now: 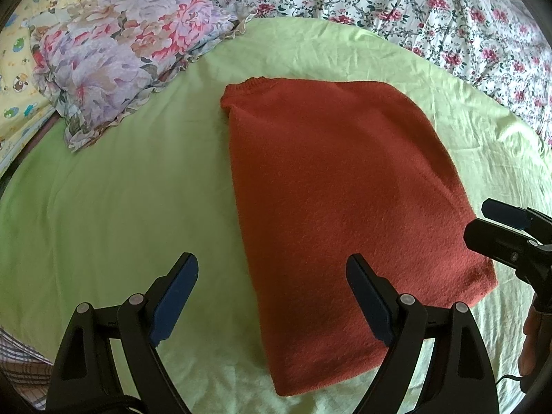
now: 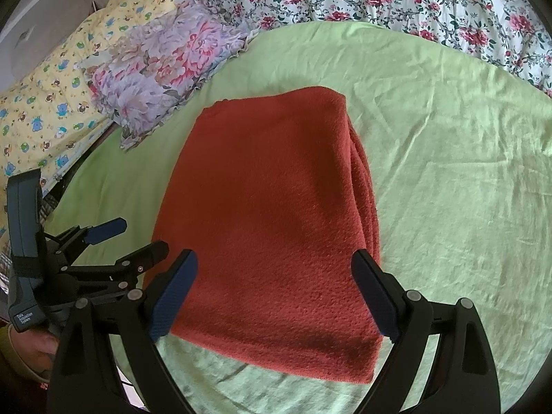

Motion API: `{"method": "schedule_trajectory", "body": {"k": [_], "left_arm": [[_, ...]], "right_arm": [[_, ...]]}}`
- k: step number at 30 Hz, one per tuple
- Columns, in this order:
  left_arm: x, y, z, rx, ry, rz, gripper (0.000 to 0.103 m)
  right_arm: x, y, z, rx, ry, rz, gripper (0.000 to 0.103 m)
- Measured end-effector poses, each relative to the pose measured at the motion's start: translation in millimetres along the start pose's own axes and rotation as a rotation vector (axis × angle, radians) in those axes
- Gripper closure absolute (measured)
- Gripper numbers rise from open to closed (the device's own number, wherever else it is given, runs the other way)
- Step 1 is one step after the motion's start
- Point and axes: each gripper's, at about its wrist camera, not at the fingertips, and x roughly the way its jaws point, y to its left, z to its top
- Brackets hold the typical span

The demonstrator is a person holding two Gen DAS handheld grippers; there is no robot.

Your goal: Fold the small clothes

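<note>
My left claw (image 1: pixel 272 296) and right claw (image 2: pixel 274 293) hang spread wide and empty over the near end of the sweater (image 1: pixel 331 179), gripping nothing, well placed, I judge, to take that edge for another fold. The rust-red sweater lies narrowed into a long pad, side layers stacked, on the green sheet (image 1: pixel 120 189), collar end away from me. Beyond it a floral pillow (image 1: pixel 117 65) rests beside the rose-print quilt (image 1: pixel 431 10).
</note>
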Motion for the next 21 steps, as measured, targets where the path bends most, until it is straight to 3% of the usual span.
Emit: {"method": "schedule_trajectory", "body": {"k": [21], "left_arm": [[-1.2,-0.6,4.0,0.003,-0.003,0.001,0.015]], "right_arm": [[-1.8,-1.3,1.7,0.013,-0.011,0.000,0.012]]}}
